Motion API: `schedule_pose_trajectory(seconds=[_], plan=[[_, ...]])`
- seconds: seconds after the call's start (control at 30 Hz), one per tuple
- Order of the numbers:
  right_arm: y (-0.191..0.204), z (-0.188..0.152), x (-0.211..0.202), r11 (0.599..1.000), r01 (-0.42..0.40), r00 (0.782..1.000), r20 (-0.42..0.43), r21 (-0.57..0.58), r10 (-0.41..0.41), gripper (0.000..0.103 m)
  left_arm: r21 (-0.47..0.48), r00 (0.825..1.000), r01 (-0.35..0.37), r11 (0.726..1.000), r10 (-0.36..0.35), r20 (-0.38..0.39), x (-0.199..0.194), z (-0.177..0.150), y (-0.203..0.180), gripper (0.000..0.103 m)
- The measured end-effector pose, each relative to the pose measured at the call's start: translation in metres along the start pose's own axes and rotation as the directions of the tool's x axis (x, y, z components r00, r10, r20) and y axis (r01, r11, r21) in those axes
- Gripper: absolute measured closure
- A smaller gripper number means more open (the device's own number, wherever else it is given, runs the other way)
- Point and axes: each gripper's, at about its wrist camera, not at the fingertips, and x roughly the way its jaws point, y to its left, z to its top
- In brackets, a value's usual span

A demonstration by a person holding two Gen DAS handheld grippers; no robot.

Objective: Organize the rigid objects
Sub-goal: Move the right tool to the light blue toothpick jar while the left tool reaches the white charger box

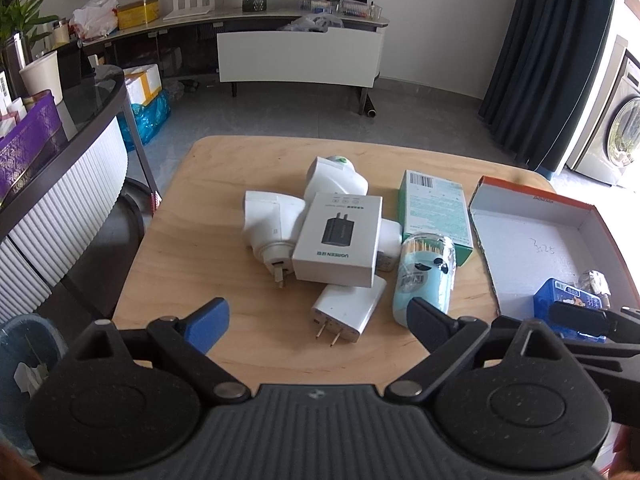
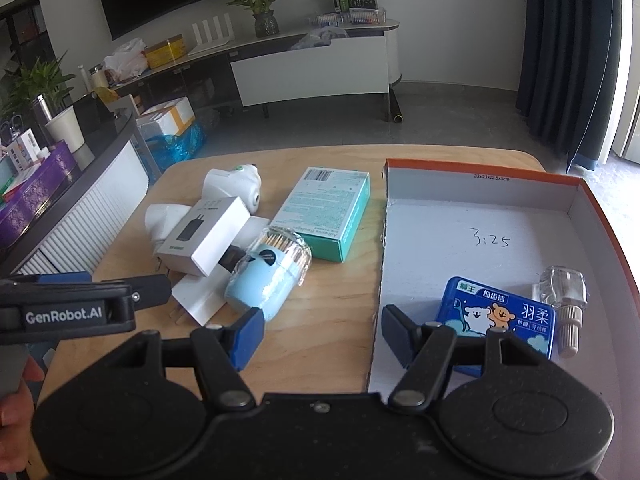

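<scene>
Both grippers released, pile waiting left of the box

Your left gripper [image 1: 318, 320] and right gripper [image 2: 322, 334] hold nothing. Take the jar [image 1: 426, 276] across its body, probably cotton swabs, and put it in the box [image 2: 480, 184] at right.

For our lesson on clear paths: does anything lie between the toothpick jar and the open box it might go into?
Nothing visible does. The toothpick jar lies on bare table left of the box, whose near-left wall is folded flat. The green carton sits farther back, off that path.
</scene>
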Motion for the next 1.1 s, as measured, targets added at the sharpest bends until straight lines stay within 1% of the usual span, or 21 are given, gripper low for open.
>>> schedule_pose_trajectory(seconds=[0.27,0.37,0.43,0.57,0.63,0.73,0.8,0.9,0.97,1.1], plan=[[0.003,0.0,0.005,1.0,-0.012,1.0,-0.001,0.006,0.012,0.024,-0.026,1.0,-0.012,1.0,0.011,-0.014,0.007,-0.004,0.022,0.005],[0.005,0.003,0.01,1.0,-0.02,1.0,-0.004,0.019,0.02,0.024,-0.036,1.0,-0.016,0.999,0.016,-0.016,0.01,-0.001,0.03,0.005],[0.007,0.005,0.013,1.0,-0.022,1.0,-0.003,0.019,0.022,0.023,-0.038,1.0,-0.004,0.999,0.004,-0.015,0.013,0.003,0.032,0.005],[0.011,0.005,0.016,0.999,-0.03,1.0,-0.002,0.017,0.03,0.023,-0.022,1.0,0.012,1.0,-0.012,-0.007,0.02,0.013,0.028,0.004],[0.011,0.005,0.017,0.999,-0.032,0.999,-0.003,0.014,0.032,0.023,-0.021,0.999,0.033,0.999,-0.033,-0.005,0.025,0.017,0.026,0.004],[0.009,0.007,0.018,0.999,-0.034,0.999,0.001,0.015,0.034,0.023,0.01,0.998,0.06,0.998,-0.06,0.0,0.032,0.022,0.017,0.004],[0.007,0.008,0.019,0.999,-0.033,0.999,0.006,0.019,0.033,0.023,0.023,0.997,0.082,0.996,-0.081,-0.006,0.039,0.026,0.012,0.004],[0.003,0.01,0.019,0.999,-0.033,0.999,0.014,0.026,0.033,0.023,0.037,0.996,0.088,0.995,-0.087,-0.02,0.05,0.032,0.007,0.004],[0.0,0.01,0.019,0.999,-0.032,0.999,0.016,0.027,0.032,0.023,0.041,0.994,0.108,0.993,-0.107,-0.035,0.058,0.036,0.005,0.004],[-0.005,0.01,0.021,0.999,-0.031,0.999,0.018,0.035,0.03,0.023,0.069,0.995,0.095,0.993,-0.092,-0.049,0.069,0.04,-0.001,0.002]])
